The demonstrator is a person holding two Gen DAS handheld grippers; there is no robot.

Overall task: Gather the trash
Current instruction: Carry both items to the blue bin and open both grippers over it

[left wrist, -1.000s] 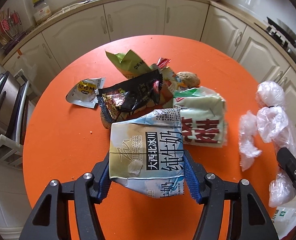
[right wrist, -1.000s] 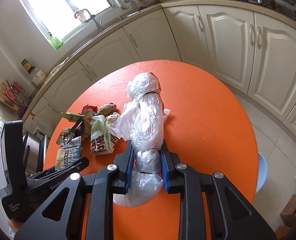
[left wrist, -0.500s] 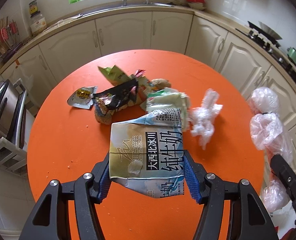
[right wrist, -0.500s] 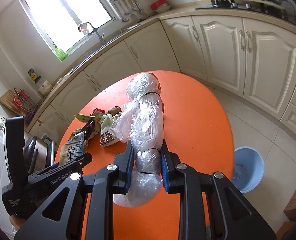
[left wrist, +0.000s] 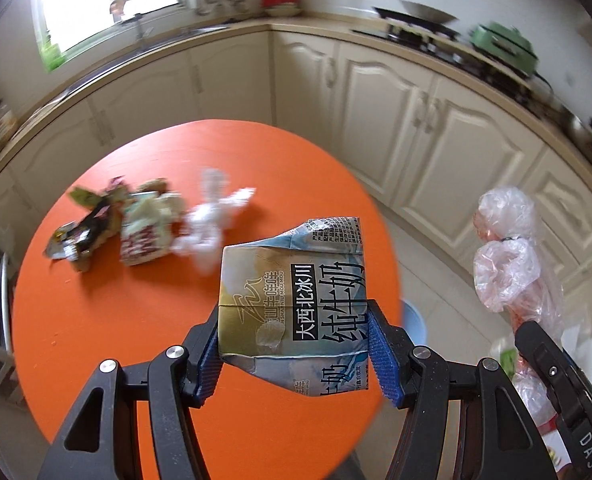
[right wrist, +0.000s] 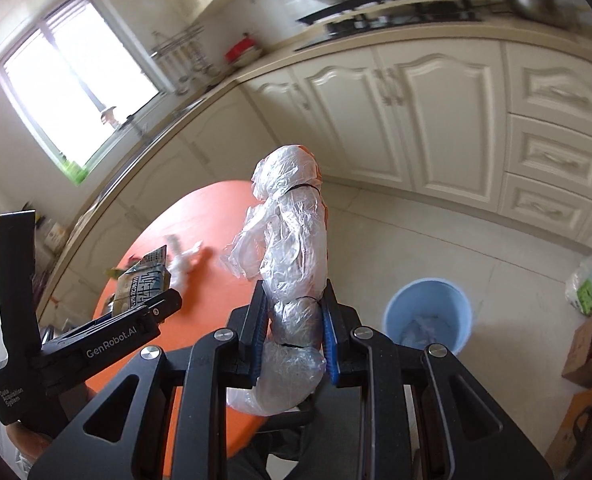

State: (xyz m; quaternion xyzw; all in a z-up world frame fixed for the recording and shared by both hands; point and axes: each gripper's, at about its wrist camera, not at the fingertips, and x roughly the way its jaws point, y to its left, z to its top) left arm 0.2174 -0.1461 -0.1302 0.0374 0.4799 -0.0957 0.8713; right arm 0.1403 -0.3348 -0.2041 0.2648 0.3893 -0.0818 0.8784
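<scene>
Blue bin (right wrist: pixel 428 316) on the floor beside the orange worktop (left wrist: pixel 136 312): crumpled clear plastic inside, mostly empty otherwise. Left tongs (left wrist: pixel 294 350) clenched on a flattened, creased milk carton (left wrist: pixel 292 304), held up over the worktop edge nearest the bin. Right tongs (right wrist: pixel 292 334) clenched on a knotted clear plastic bag bundle (right wrist: pixel 292 248), upright, just off the worktop on the bin side. Wrapper pile (left wrist: pixel 116 224) and a crumpled white plastic wad (left wrist: pixel 212 216) lie on the worktop's far side from the bin.
</scene>
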